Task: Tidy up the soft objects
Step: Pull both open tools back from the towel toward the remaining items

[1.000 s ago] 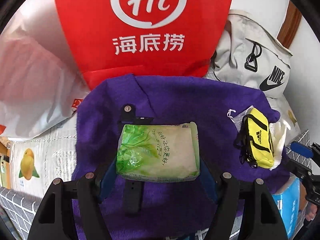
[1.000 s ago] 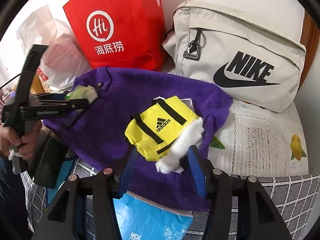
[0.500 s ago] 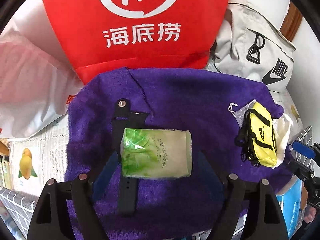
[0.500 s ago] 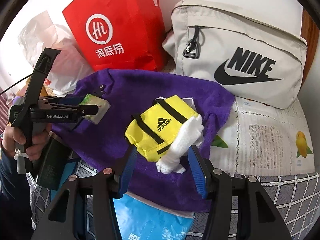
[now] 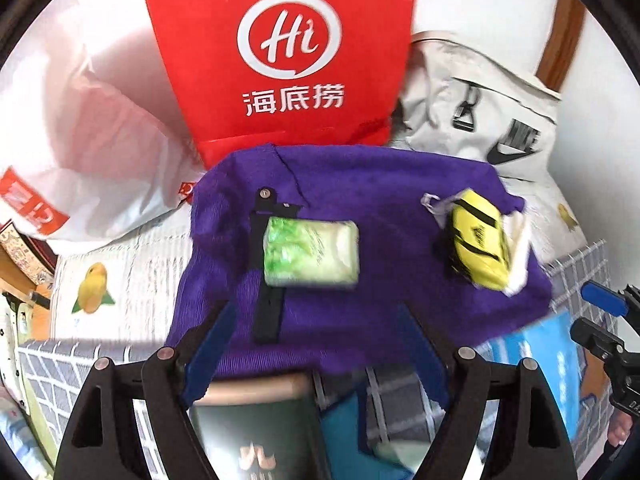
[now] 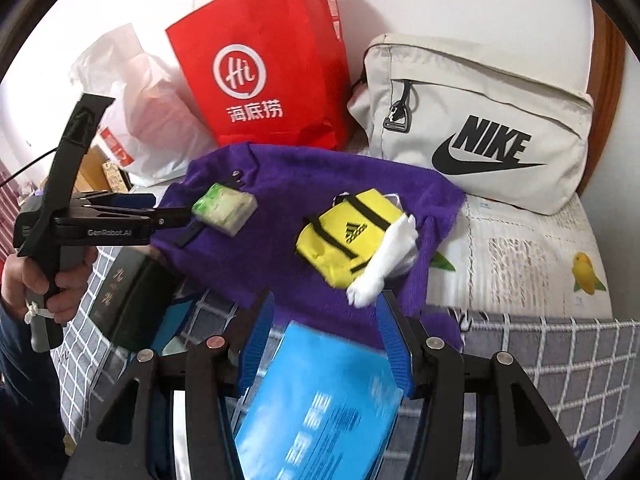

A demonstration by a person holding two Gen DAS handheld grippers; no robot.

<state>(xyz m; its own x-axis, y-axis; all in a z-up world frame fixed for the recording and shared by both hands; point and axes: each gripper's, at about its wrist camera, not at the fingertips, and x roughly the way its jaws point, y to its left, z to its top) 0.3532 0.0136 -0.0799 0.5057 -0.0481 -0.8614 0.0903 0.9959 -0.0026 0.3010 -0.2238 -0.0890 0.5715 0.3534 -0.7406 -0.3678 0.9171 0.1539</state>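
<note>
Both tongs are empty with jaws apart. Left tongs [image 5: 316,344] hang over the near edge of the purple towel [image 5: 360,320]; right tongs [image 6: 326,322] sit just short of the yellow pouch [image 6: 346,236].

Tissue pack [image 5: 310,254] lies flat on the towel's left half, on top of a black strap [image 5: 268,312], clear of my left jaws. The pouch lies toward the towel's right edge, partly over something white and soft [image 6: 384,264] that I cannot identify. Towel is spread on the bed [image 6: 520,256], in front of a red bag [image 6: 264,76] and a grey bag [image 6: 480,128].

Handling, my judgement:
- Tissue pack: light, squashy, slick wrapper. Grip across the short width, mid-body, lightly.
- Pouch: light, limp fabric; it will sag. Take the body across its width, not the thin black straps.
- Towel: floppy; pinch an edge or corner.
</note>
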